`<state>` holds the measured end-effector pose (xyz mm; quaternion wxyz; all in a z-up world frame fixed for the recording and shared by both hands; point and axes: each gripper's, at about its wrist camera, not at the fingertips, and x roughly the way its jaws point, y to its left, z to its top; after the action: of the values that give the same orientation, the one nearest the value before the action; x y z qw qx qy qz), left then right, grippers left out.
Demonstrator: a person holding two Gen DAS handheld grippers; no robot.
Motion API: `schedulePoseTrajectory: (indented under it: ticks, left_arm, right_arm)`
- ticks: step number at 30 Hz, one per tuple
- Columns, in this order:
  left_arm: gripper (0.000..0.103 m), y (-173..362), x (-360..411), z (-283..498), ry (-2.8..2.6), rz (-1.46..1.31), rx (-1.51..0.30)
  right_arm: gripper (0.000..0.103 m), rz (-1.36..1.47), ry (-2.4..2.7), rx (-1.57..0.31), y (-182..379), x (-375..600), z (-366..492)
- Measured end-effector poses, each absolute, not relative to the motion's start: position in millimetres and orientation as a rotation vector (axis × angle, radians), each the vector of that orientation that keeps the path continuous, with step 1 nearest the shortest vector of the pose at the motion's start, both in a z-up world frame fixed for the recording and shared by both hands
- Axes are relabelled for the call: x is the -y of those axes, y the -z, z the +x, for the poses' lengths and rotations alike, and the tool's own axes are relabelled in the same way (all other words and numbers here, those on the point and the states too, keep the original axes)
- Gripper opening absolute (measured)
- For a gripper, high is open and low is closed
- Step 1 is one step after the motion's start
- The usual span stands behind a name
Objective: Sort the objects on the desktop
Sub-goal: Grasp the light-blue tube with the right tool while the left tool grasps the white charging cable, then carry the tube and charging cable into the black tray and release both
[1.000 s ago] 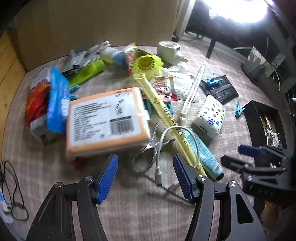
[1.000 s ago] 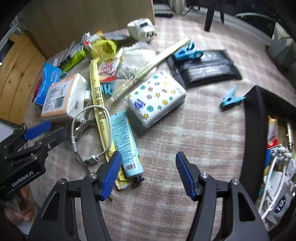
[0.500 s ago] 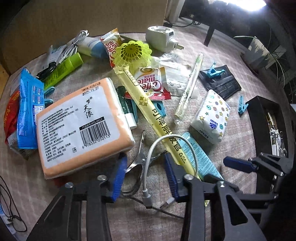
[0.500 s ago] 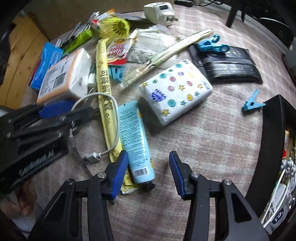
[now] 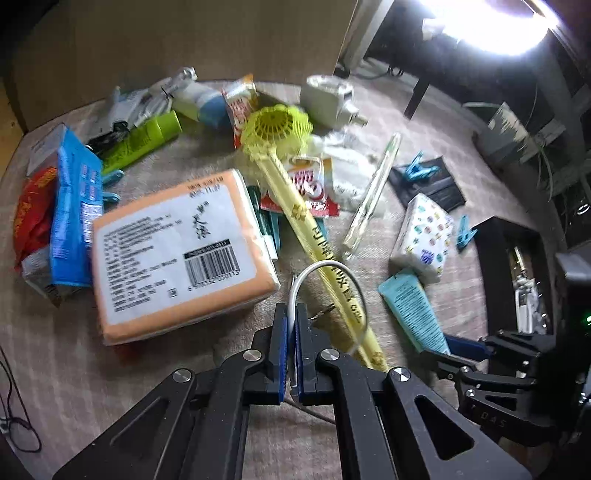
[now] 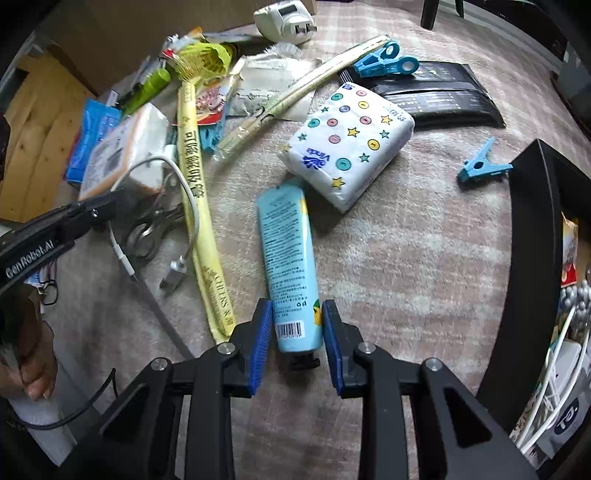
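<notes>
Left hand-held gripper (image 5: 290, 325) pinches the cable (image 5: 325, 267) for lifting; right hand-held gripper (image 6: 297, 325) is closing around the tube (image 6: 290, 258) (pads not yet pressing).

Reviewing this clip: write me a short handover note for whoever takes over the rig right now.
Left gripper: shut on the white cable, which loops over the yellow stick.
Right gripper: jaws closing around the cap end of the blue tube, which lies on the table; whether the pads touch yet is unclear.
Black bin at the right already holds some cables and packets.
Left on the table: orange pack, tissue pack, blue clips, black pouch, snack packets, plug adapter.
Next, probably: lift the cable and the tube and carry them to the bin.
</notes>
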<state>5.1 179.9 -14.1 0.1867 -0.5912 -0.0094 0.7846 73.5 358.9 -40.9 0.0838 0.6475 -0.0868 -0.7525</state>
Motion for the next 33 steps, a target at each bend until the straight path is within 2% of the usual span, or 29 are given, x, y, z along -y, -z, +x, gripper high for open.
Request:
schedulePoseTrajectory:
  ticks: [6,16,24,33]
  left_arm:
    - [0.003,-20,-184,20,-2.231,-1.572,0.049]
    - [0.003,-68,-225,49,-2.223,-1.44,0.052]
    - [0.003,-88,-302,73,-2.115,-1.374,0.04]
    - [0.003,-100,-412,110,-1.957,-1.311,-0.009]
  right_arm:
    - [0.026,1.884,2.233,0.372,29,-375,92]
    - [0.025,1.772,2.355,0.432,-15,-424,109]
    - [0.025,1.707,2.528,0.574,-56,-517,146]
    - [0.026,1.739,2.7,0.747,-65,-622,214]
